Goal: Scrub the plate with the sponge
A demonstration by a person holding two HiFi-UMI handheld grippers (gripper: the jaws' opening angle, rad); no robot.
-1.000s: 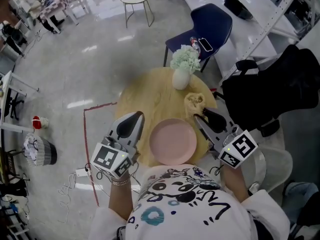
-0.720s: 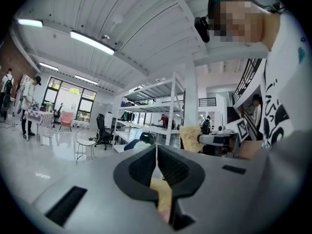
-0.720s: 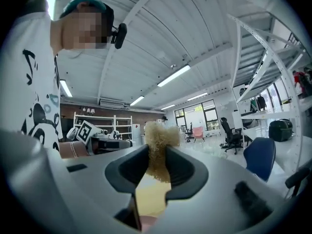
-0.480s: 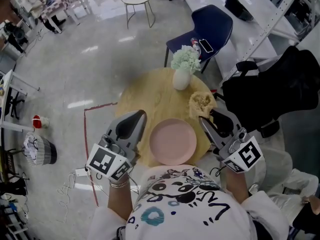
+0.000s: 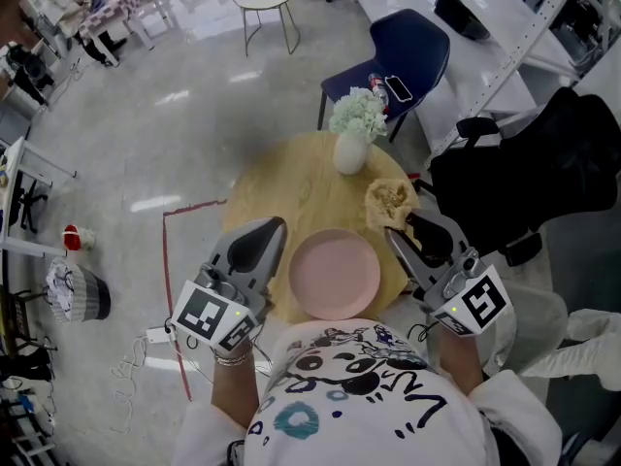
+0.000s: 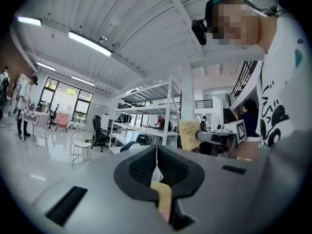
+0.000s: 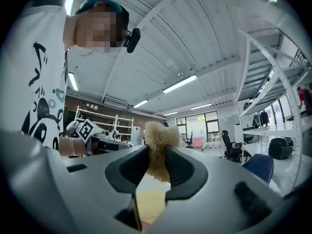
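A pink plate (image 5: 335,273) lies empty on the near part of the round wooden table (image 5: 291,187). My right gripper (image 5: 396,223) hovers at the plate's right, shut on a tan loofah sponge (image 5: 387,201); in the right gripper view the sponge (image 7: 157,147) sticks up from between the black pads (image 7: 179,170). My left gripper (image 5: 273,227) hangs at the plate's left, its jaws shut with nothing between them (image 6: 156,163). From the left gripper view the sponge (image 6: 189,135) appears across the table.
A white vase of pale flowers (image 5: 354,129) stands at the table's far side. A blue chair (image 5: 398,56) with a phone on it is behind the table; a black bag (image 5: 529,178) sits to the right. Red tape (image 5: 175,289) marks the floor at left.
The right gripper with the sponge has shifted slightly rightward and nearer to me. The left gripper has barely moved. The plate stays put.
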